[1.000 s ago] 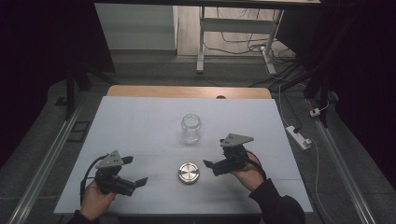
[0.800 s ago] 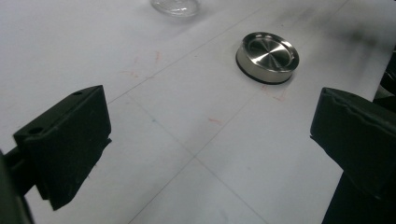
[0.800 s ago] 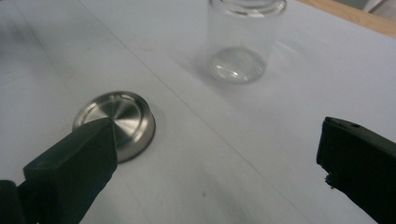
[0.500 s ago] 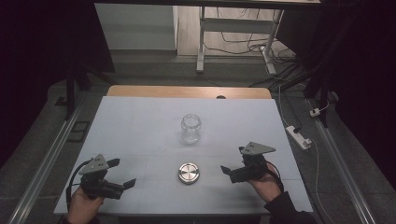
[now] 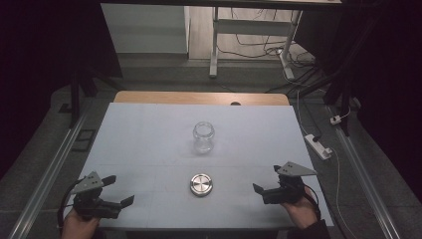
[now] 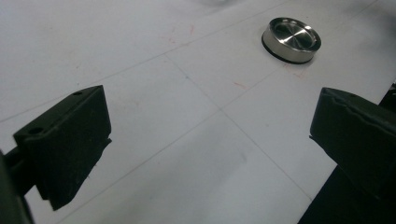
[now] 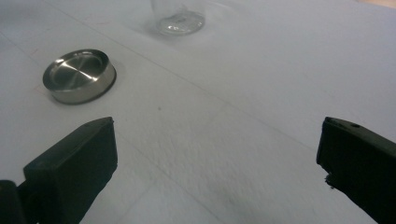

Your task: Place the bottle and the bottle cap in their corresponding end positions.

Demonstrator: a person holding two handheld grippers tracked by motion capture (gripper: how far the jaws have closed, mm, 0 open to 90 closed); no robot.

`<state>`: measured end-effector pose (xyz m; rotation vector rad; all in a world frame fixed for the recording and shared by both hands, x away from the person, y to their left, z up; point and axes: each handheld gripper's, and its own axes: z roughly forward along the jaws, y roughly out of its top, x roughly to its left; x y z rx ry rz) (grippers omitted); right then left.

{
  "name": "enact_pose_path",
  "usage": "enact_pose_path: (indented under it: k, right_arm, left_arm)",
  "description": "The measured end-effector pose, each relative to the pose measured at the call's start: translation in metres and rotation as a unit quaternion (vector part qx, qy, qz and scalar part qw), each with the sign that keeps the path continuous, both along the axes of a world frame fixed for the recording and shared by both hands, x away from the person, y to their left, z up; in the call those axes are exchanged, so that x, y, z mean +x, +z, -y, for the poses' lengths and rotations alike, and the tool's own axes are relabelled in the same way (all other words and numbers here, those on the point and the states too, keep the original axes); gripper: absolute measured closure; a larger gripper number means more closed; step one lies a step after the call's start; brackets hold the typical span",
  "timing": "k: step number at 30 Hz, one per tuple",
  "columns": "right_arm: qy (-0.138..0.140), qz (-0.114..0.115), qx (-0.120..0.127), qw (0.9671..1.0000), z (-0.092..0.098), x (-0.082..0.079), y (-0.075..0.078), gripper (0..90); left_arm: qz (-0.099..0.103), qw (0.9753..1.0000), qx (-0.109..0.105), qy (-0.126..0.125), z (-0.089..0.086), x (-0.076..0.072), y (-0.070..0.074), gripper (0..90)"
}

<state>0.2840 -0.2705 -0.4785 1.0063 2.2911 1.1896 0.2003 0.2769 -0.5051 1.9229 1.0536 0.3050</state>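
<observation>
— Where do things stand at the table?

— Both tools idle at the near edge. The left gripper (image 5: 115,191) has its jaws spread wide with nothing between them; the right gripper (image 5: 264,185) is likewise agape and empty.

— And the things being worked on?

— The metal lid (image 5: 202,184) lies flat on the white table (image 5: 139,134), between the two grippers and a little ahead of them, touched by neither. The glass jar (image 5: 203,137) stands upright farther ahead of both, well apart from the lid, its mouth uncovered.

— So how far along?

— Judging by this layout, lid and jar are separate and nothing is held — if closing the jar is the aim, picking up and seating the lid all remains.
</observation>
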Motion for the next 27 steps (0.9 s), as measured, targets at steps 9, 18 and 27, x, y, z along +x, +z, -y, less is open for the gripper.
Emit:
enact_pose_path:
  k: [9, 18, 27]
  right_arm:
    - [-0.051, -0.013, -0.002, 0.9986, 0.031, -0.02, -0.008, 0.0]
    - [-0.077, -0.038, -0.003, 0.9963, 0.048, -0.037, -0.016, 0.0]
    - [-0.083, -0.045, -0.005, 0.9955, 0.053, -0.043, -0.016, 0.0]
  left_arm:
    - [-0.017, 0.9997, -0.006, 0.018, -0.012, -0.009, -0.009, 0.0]
    - [-0.046, 0.9984, 0.01, 0.031, -0.018, -0.015, -0.019, 0.0]
    - [-0.062, 0.9971, 0.018, 0.04, -0.018, -0.013, -0.02, 0.0]
